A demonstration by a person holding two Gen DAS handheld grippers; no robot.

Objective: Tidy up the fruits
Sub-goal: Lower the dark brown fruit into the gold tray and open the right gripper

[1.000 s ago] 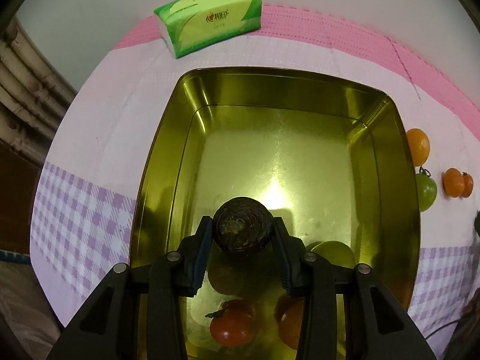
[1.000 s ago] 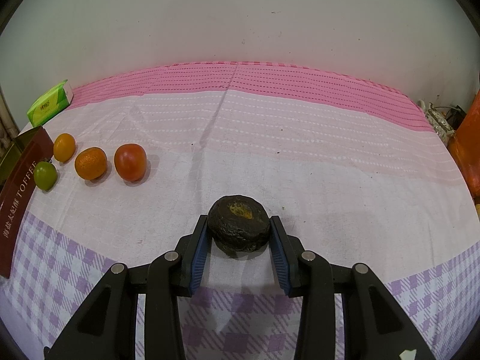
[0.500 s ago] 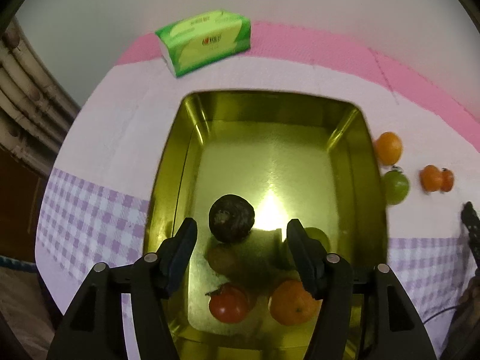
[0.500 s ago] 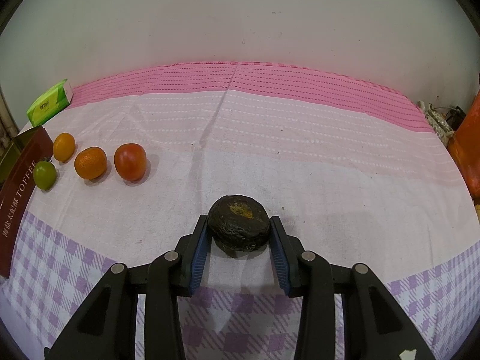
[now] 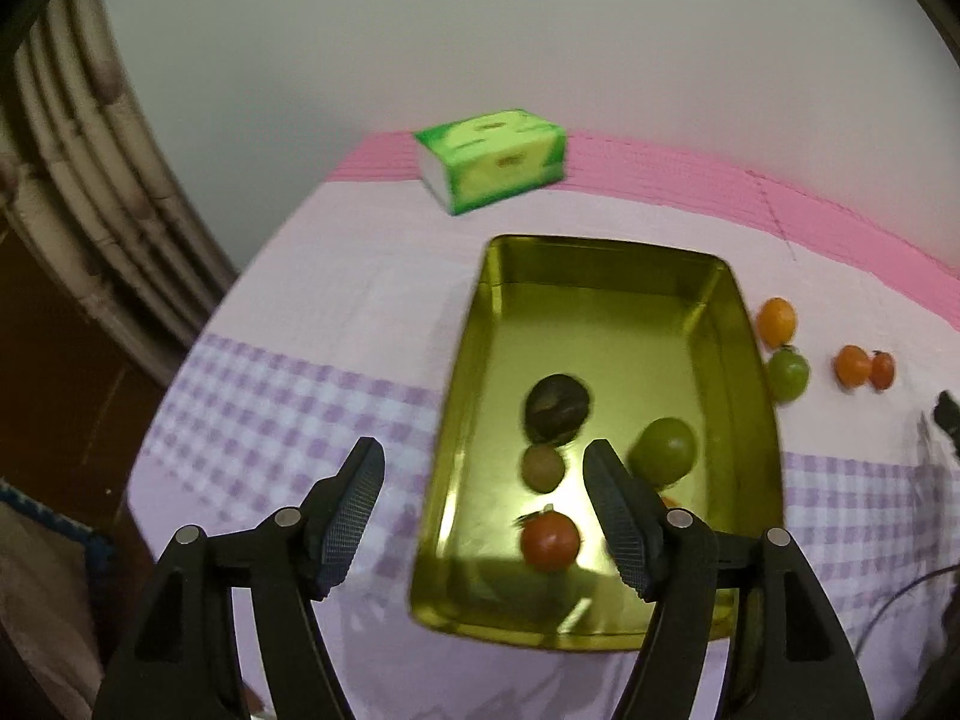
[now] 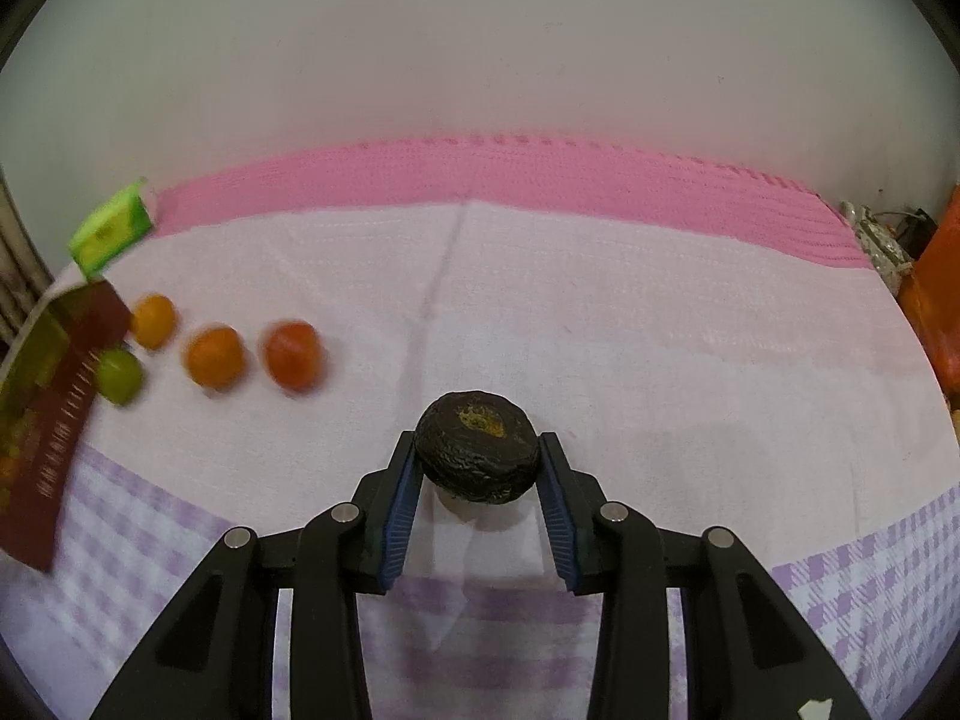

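Note:
A gold metal tin (image 5: 606,255) stands on the cloth. Inside lie a dark wrinkled fruit (image 5: 557,407), a small brownish fruit (image 5: 543,467), a green fruit (image 5: 665,450) and a red tomato (image 5: 550,540). My left gripper (image 5: 483,495) is open and empty, raised above the tin's near left edge. My right gripper (image 6: 478,468) is shut on a second dark wrinkled fruit (image 6: 477,447) and holds it above the cloth. On the cloth beside the tin lie a yellow-orange fruit (image 6: 153,320), a green fruit (image 6: 120,375), an orange (image 6: 214,356) and a red-orange fruit (image 6: 291,355).
A green tissue pack (image 5: 492,159) lies behind the tin near the wall. The tin's dark red side (image 6: 57,420) shows at the left of the right wrist view. An orange object (image 6: 939,312) and some clutter sit at the far right. Pipes (image 5: 78,180) run at the left.
My left gripper opened and dropped its dark fruit into the tin, then pulled up and back to the left. My right gripper lifted its dark fruit off the cloth.

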